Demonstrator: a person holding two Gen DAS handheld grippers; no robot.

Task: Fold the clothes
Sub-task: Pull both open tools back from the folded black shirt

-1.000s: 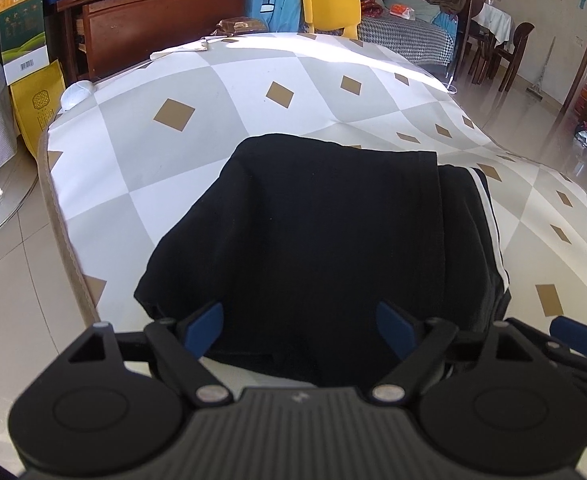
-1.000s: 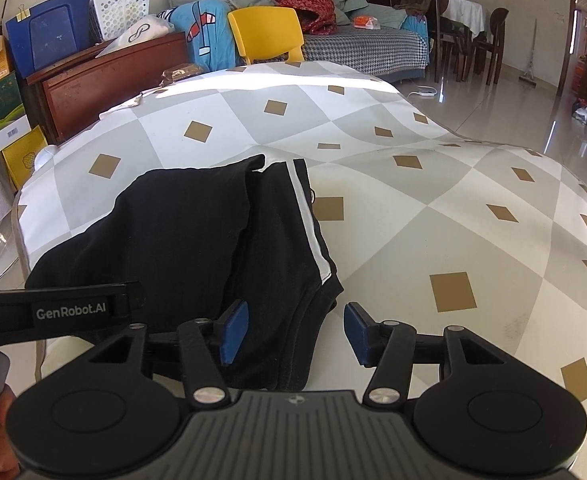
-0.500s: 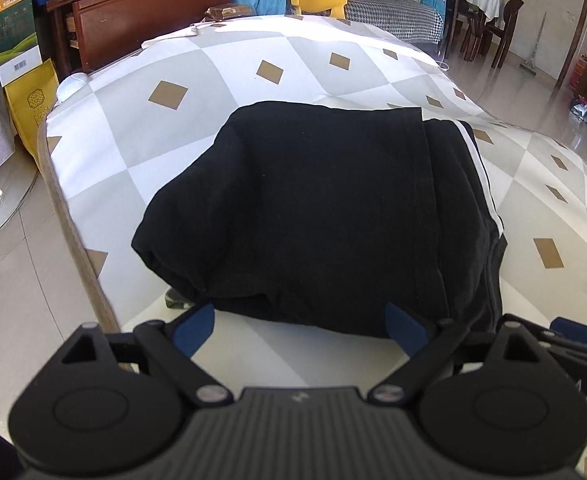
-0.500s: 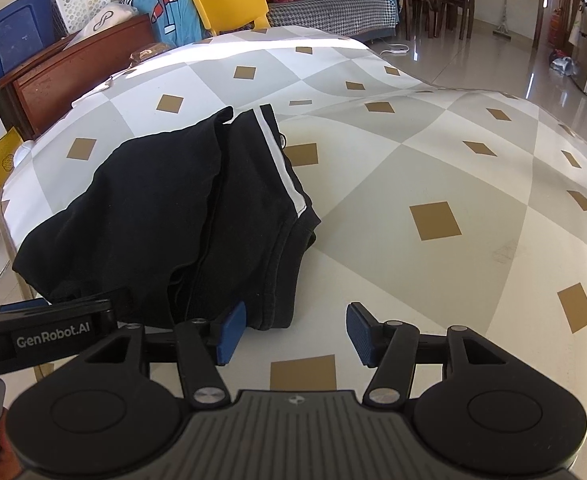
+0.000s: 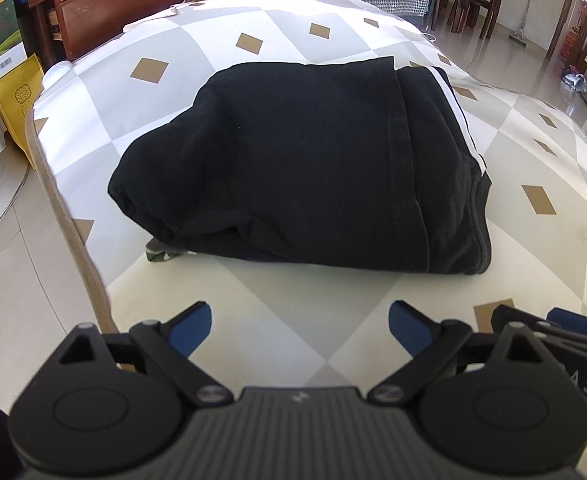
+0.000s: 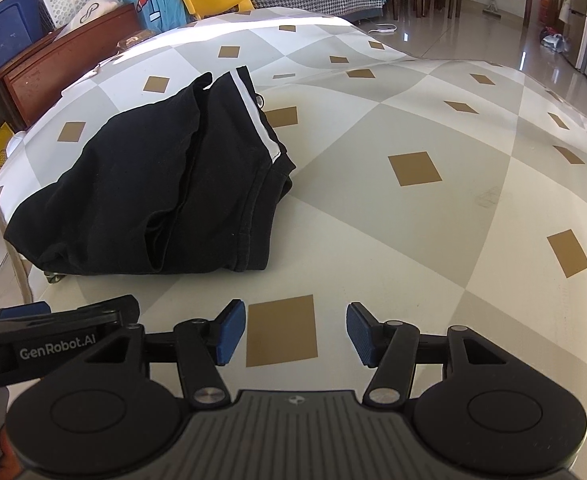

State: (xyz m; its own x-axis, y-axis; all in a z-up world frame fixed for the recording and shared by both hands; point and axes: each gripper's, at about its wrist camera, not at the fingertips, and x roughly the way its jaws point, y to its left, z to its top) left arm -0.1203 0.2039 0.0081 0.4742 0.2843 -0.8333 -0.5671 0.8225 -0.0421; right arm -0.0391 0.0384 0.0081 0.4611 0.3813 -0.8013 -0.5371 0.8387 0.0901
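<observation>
The black garment (image 5: 301, 168) lies folded into a thick bundle in the middle of the left wrist frame, on the diamond-patterned tablecloth (image 5: 533, 152) close to the table's left edge; a white stripe (image 6: 253, 114) runs along its right side, and a scrap of patterned cloth (image 5: 161, 254) peeks out from under its lower left corner. Both tools sit apart from it at the bottom of their frames. The left gripper (image 5: 299, 326) has just been opening its jaws and now stands wide with only bare cloth-covered table between its fingers; the right gripper (image 6: 295, 332) is about half spread, over a tan diamond (image 6: 281, 330), also holding nothing. The fold looks essentially done. To finish well, I would keep both tools clear of the near hem, check the edges line up, and tuck or smooth the loose lower left corner without dragging the bundle toward the table edge.
</observation>
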